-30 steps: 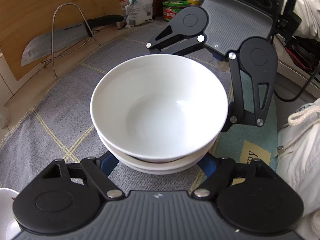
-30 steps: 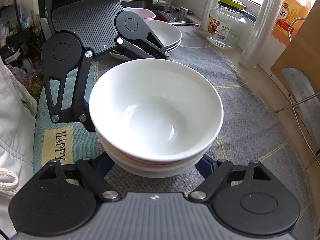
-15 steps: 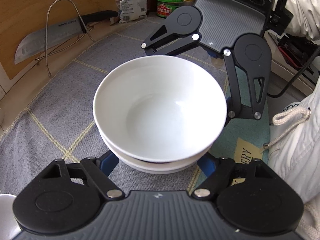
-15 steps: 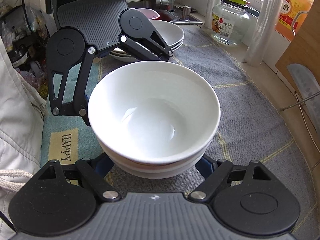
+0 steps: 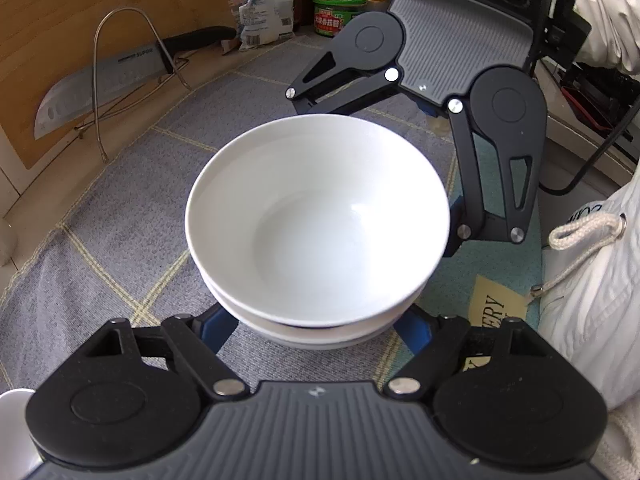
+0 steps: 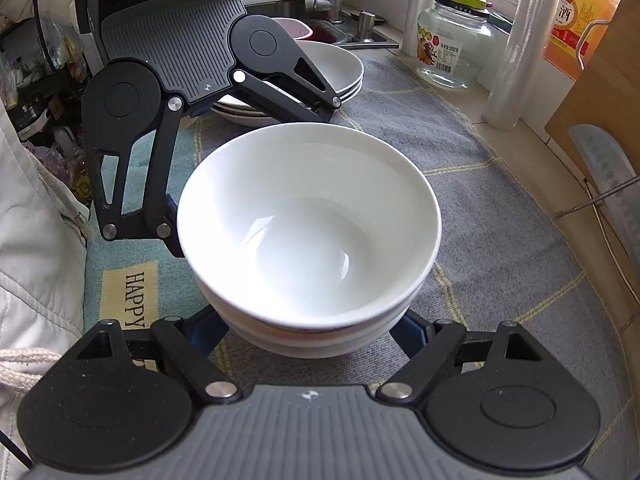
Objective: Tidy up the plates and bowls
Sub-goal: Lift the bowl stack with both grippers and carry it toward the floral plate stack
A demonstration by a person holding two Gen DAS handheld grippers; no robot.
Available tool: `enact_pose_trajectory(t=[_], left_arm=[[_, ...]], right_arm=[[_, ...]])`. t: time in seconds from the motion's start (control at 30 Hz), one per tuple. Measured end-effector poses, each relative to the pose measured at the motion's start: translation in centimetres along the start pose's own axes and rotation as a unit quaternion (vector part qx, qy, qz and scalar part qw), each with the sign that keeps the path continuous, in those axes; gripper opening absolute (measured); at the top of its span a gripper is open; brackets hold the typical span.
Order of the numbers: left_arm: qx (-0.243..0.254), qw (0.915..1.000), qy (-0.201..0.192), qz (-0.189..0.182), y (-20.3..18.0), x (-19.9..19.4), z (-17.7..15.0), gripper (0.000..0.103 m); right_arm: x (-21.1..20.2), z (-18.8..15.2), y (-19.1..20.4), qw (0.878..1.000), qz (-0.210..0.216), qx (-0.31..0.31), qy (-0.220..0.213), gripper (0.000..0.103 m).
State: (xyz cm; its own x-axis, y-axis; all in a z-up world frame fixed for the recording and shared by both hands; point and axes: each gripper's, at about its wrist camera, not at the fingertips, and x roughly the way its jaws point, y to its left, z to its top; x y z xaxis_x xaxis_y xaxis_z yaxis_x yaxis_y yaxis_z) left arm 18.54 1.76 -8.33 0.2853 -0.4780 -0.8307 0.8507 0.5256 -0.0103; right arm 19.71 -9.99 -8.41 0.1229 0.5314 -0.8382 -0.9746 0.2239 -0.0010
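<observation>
Bowls first: 2 round white ceramic bowls (image 5: 320, 220) are sitting nested, 1 inside the other, as a stack on the grey woven mat with yellow lines (image 5: 120, 208), near its teal edge. From opposite sides, both hand-held tools are bracketing this stack. The left gripper (image 5: 316, 334) is reaching under the rim with its blue fingers (image 5: 216, 330) at the lower bowl's sides, and the right gripper (image 6: 308, 334) is doing the same from across; whether either pair is pressing on the ceramic, I cannot tell. Behind the stack, more white plates and bowls (image 6: 340, 72) are sitting piled near the sink. A glass jar (image 6: 452, 40) is standing by the window, and a steel cleaver (image 5: 100, 88) is leaning in a wire rack against the wooden board.
</observation>
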Motion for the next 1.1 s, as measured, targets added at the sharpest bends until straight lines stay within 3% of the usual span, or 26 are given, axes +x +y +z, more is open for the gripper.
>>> enact_pose_trajectory(t=[0.57, 1.1], left_arm=[[0.0, 0.9995, -0.019, 0.024, -0.8, -2.9, -1.6, 0.083], [-0.037, 0.9951, -0.034, 0.085, 0.5, -9.5, -6.5, 0.083]], right_arm=[[-1.3, 2.6, 2.3, 1.0, -0.01, -0.023, 0.003, 0.089], [0.8, 10.3, 4.8, 0.996, -0.002, -0.092, -0.005, 0.089]])
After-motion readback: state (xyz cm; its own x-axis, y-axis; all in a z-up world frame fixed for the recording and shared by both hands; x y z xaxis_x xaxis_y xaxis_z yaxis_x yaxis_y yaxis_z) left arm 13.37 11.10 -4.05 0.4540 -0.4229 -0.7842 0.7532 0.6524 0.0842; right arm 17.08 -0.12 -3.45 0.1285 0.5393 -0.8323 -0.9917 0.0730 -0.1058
